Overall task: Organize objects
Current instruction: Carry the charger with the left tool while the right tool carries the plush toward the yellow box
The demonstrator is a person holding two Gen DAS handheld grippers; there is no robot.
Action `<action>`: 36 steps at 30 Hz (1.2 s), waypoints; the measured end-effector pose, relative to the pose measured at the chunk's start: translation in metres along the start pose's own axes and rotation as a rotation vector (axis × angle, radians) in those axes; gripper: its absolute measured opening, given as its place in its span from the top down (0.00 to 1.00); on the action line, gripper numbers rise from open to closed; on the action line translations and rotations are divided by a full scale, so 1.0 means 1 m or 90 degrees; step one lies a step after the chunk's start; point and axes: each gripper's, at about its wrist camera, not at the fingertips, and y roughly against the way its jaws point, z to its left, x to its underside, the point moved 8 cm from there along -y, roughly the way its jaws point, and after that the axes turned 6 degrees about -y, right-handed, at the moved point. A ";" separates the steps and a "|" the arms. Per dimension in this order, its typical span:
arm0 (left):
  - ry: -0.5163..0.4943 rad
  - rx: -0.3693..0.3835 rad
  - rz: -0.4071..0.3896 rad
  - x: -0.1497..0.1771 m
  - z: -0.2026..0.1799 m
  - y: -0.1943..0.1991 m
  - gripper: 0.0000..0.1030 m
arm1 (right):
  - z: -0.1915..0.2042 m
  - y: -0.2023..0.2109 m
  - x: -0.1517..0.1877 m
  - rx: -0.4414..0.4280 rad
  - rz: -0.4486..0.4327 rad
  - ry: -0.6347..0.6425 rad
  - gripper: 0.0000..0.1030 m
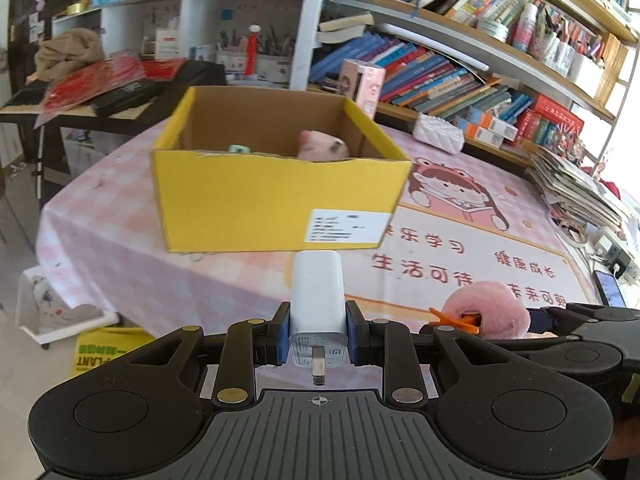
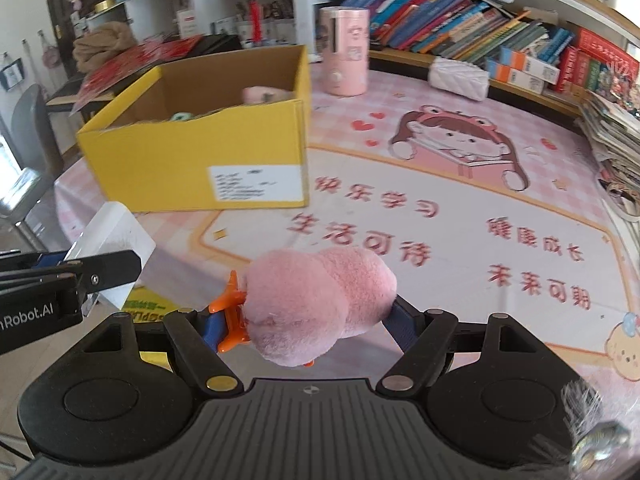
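My left gripper [image 1: 317, 336] is shut on a white charger plug [image 1: 317, 300], held in front of an open yellow cardboard box [image 1: 276, 196]. The box holds a pink plush toy [image 1: 320, 146] and a small green item [image 1: 239, 148]. My right gripper [image 2: 310, 328] is shut on a pink plush duck [image 2: 320, 300] with orange feet, above the table's front part. The duck also shows in the left wrist view [image 1: 490, 312]. The box [image 2: 200, 160] and the charger [image 2: 114, 240] also show in the right wrist view.
The table has a pink cartoon cloth [image 2: 460, 216]. A pink cylinder box [image 2: 346, 52] and a white quilted pouch [image 2: 458, 74] stand behind the box. Bookshelves [image 1: 460, 76] line the back. A paper stack [image 2: 612, 136] lies at the right edge. A phone [image 1: 610, 288] lies right.
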 end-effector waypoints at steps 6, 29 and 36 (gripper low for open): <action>0.017 -0.025 -0.012 0.006 0.022 0.017 0.76 | 0.032 0.003 0.006 -0.027 0.002 0.025 0.27; 0.034 -0.039 -0.060 -0.007 0.051 0.040 0.76 | 0.070 0.014 -0.004 -0.039 -0.028 0.074 0.27; 0.025 -0.031 -0.078 -0.029 0.047 0.034 0.76 | 0.060 0.019 -0.026 -0.026 -0.066 0.072 0.27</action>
